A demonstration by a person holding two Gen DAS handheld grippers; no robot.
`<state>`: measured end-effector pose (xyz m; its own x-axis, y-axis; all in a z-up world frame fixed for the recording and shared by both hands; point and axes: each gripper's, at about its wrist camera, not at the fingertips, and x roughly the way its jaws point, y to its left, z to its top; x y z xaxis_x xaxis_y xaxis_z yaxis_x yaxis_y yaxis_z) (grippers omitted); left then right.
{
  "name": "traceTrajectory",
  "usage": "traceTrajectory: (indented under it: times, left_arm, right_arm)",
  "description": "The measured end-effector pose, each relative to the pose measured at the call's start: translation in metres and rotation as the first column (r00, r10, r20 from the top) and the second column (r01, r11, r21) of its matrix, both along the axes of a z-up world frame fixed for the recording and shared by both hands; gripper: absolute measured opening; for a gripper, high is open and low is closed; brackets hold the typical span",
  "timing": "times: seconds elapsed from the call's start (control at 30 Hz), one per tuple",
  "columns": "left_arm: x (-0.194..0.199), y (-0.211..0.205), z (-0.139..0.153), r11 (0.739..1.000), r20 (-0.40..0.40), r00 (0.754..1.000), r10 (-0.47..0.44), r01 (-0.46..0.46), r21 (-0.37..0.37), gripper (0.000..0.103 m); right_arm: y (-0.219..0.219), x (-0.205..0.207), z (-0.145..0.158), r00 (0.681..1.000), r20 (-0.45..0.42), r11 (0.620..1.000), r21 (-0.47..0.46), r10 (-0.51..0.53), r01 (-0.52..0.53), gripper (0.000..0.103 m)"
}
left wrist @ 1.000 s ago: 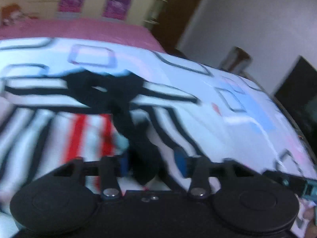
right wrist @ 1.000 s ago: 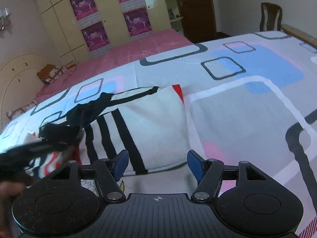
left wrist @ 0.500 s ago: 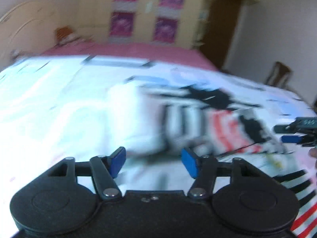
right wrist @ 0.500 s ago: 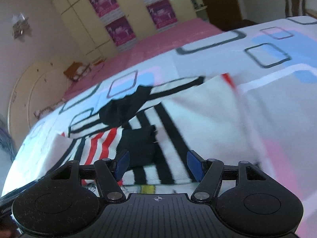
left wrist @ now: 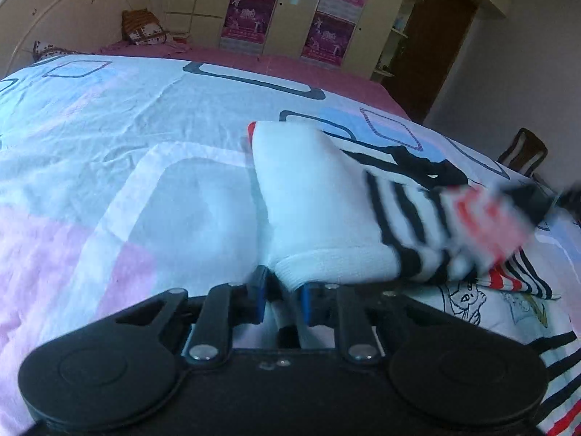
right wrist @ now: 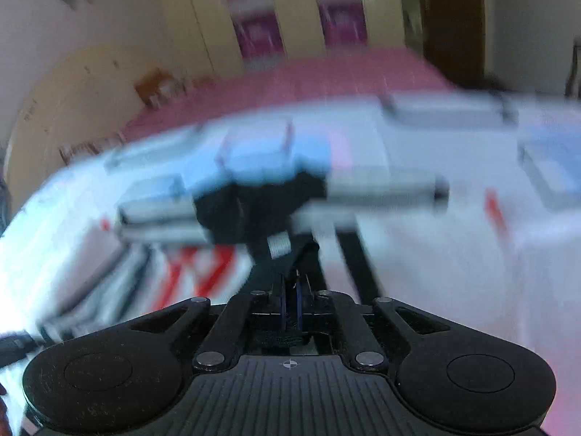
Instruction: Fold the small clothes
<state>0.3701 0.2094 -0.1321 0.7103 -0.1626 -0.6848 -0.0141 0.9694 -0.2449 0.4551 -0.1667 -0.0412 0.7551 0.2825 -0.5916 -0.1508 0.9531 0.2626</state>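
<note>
A small white garment [left wrist: 319, 196] with black and red stripes and a black collar lies on the patterned bedsheet [left wrist: 109, 181]. My left gripper [left wrist: 282, 296] is at its ribbed white hem. The jaws are closing, and the blue pads pinch a fold of the hem between them. The far striped end is lifted and blurred. In the right wrist view the picture is smeared by motion. There my right gripper [right wrist: 290, 303] is shut on the black collar [right wrist: 254, 207], whose dark cloth runs into the narrow gap between the pads. The red stripes [right wrist: 203, 265] show to its left.
A cartoon-printed cloth [left wrist: 472, 301] lies under the garment at the right. Beyond the sheet are a pink bedspread [left wrist: 290, 65], a wardrobe with posters [left wrist: 250, 18], a brown door [left wrist: 435, 36], a curved headboard [left wrist: 72, 18] and a wooden chair [left wrist: 523, 152].
Both grippers stood open before and are now closed. The left one swung across to the garment's white hem. The right one moved in onto the black collar.
</note>
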Motion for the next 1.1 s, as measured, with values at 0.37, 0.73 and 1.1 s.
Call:
traceTrajectory:
  times: [0.37,0.73,1.1]
  left_arm:
    - [0.002,-0.002,0.000,1.000,-0.011,1.000,-0.014,0.014,0.013,0.018]
    - [0.010,-0.004,0.005,0.998,-0.062,0.997,-0.053,0.055,0.040,0.027]
    - [0.058,-0.014,0.050,0.997,0.128,0.989,-0.075,0.078,-0.019,0.054]
  right_arm:
    - [-0.028,-0.025,-0.039,0.998,-0.056,0.998,-0.056,-0.038,0.034,0.004]
    - [-0.027,-0.026,-0.065,0.984,-0.175,0.998,-0.053,-0.035,0.026,0.005]
    - [-0.018,0.000,-0.038,0.994,-0.103,0.998,-0.065,-0.023,0.017,0.014]
